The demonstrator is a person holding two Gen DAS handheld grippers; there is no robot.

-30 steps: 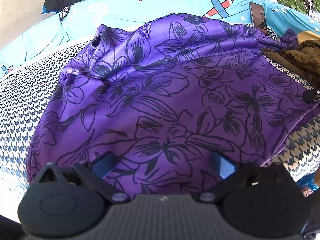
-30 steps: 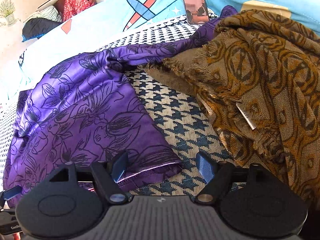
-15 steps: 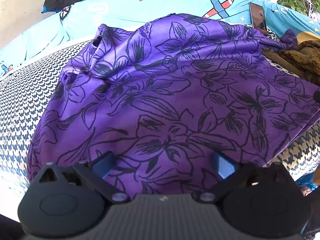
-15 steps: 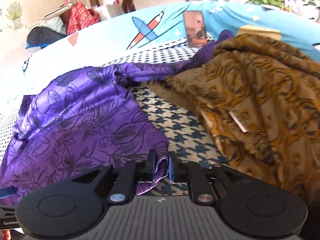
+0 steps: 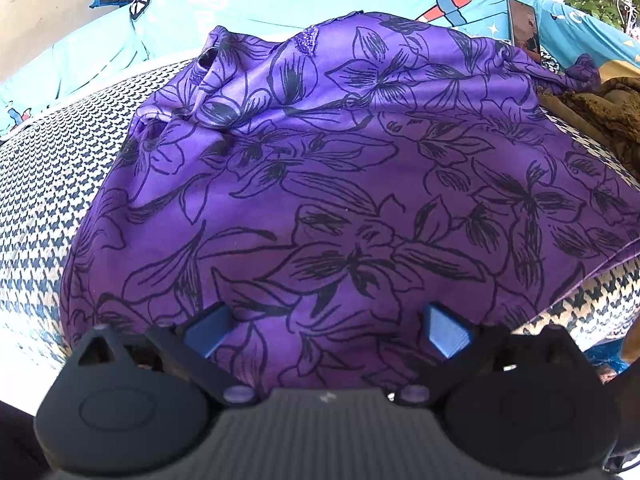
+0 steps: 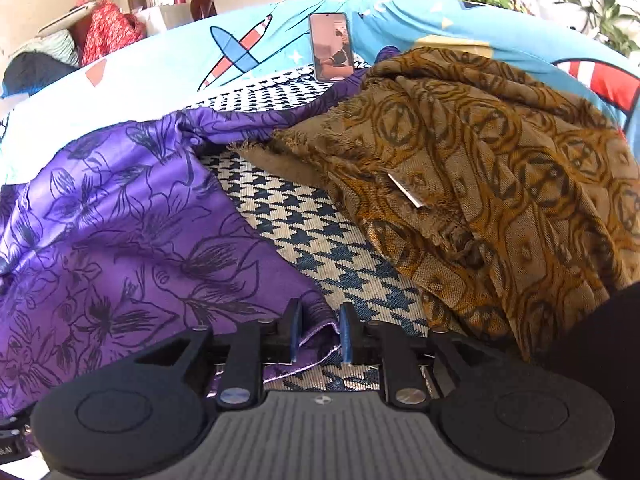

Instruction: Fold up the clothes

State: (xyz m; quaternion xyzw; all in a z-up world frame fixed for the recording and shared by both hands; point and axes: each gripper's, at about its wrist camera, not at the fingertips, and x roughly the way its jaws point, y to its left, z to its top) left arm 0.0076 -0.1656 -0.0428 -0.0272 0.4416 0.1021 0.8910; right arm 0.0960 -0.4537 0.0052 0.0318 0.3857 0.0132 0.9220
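OK, we're seeing the purple floral garment (image 5: 352, 200) lying spread over the houndstooth cover (image 5: 44, 200) on the bed, bunched up toward the far edge where the blue airplane-print sheet (image 5: 248, 4) is showing.

We're holding the left gripper (image 5: 326, 330) low over the garment's near edge, fingers (image 5: 206, 330) spread wide, with purple fabric filling the gap between them but nothing clamped.

The right gripper (image 6: 320, 334) is sitting at the garment's right-hand near corner (image 6: 316, 328). Its fingers (image 6: 295, 330) are drawn close together with that hemmed corner pinched up between them, so we're calling it gripping the garment. In the right wrist view the garment (image 6: 120, 240) is draping off to the left.

A brown patterned scarf (image 6: 500, 184) is lying heaped toward the bed's right edge, a strip of bare houndstooth separating it from the garment near the gripper, while farther back the two are touching. A phone (image 6: 332, 46) is lying near the far edge, on the blue sheet.
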